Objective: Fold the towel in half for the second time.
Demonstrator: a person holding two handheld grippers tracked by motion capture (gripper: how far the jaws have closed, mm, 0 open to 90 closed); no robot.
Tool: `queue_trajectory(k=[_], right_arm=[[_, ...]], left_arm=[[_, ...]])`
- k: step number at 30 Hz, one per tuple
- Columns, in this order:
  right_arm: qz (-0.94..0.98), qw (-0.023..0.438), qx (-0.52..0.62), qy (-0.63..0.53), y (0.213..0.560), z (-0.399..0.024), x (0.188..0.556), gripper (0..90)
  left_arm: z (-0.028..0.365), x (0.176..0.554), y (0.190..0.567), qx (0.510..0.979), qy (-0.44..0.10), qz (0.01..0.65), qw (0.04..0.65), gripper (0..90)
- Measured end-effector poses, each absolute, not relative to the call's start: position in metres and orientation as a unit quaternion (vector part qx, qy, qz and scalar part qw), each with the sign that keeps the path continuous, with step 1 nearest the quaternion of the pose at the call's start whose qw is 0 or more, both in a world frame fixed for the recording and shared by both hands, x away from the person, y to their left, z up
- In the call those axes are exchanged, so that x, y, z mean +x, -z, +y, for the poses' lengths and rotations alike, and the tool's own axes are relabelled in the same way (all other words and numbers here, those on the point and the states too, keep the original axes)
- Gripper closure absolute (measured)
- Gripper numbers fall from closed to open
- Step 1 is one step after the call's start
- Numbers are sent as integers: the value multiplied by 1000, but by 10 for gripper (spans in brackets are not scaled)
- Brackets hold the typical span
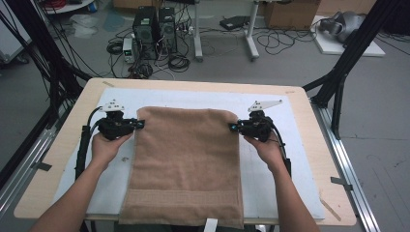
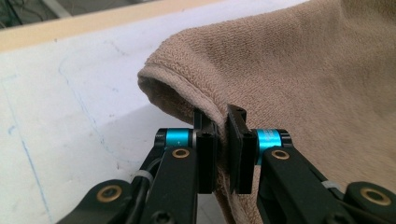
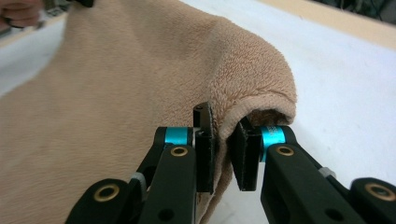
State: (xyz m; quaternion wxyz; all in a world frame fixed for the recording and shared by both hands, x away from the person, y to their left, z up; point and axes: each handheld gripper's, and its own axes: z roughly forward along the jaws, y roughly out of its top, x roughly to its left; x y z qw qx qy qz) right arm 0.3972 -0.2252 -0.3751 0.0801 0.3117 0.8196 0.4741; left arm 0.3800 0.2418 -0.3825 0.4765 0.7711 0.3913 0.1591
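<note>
While both hands sit at the far end of the towel (image 1: 186,164), each set of tongs is pinching one of its side edges. The left tongs (image 1: 141,124) bite the hem at about 9 o'clock of the towel's far end, and the right tongs (image 1: 232,127) bite the hem at about 3 o'clock, straight across from it.

From the left gripper view, the left tongs (image 2: 222,154) have their black pads pressed onto the stitched hem, with the cloth bulging up in a rounded fold toward 11 o'clock. Same story in the right gripper view: the right tongs (image 3: 224,156) squeeze the rolled edge of the towel (image 3: 140,107), and the fold humps up toward 1 o'clock with a small hollow under it.

The towel itself is tan terry, spread lengthwise down the middle of the white mat (image 1: 285,159) that covers the wooden surface (image 1: 309,125). Its near end, with a woven border band, hangs a bit past the surface edge at 6 o'clock. The far end is lifted slightly off the mat where it's gripped.

No containers on the surface at all, just towel and mat. Floor beyond 12 o'clock has computer towers (image 1: 154,31) and tangled cables.
</note>
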Motion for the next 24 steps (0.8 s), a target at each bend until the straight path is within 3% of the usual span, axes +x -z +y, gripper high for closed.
queue_trajectory(k=[9, 18, 24], right_arm=[[834, 89, 262, -477, 353, -223, 342, 811], [853, 74, 261, -447, 387, -224, 284, 786], [857, 60, 271, -434, 407, -232, 264, 639]], left_arm=[[252, 312, 380, 763, -195, 348, 509, 829], [254, 256, 418, 791, -183, 317, 490, 812], [258, 238, 428, 810, -161, 310, 472, 656]])
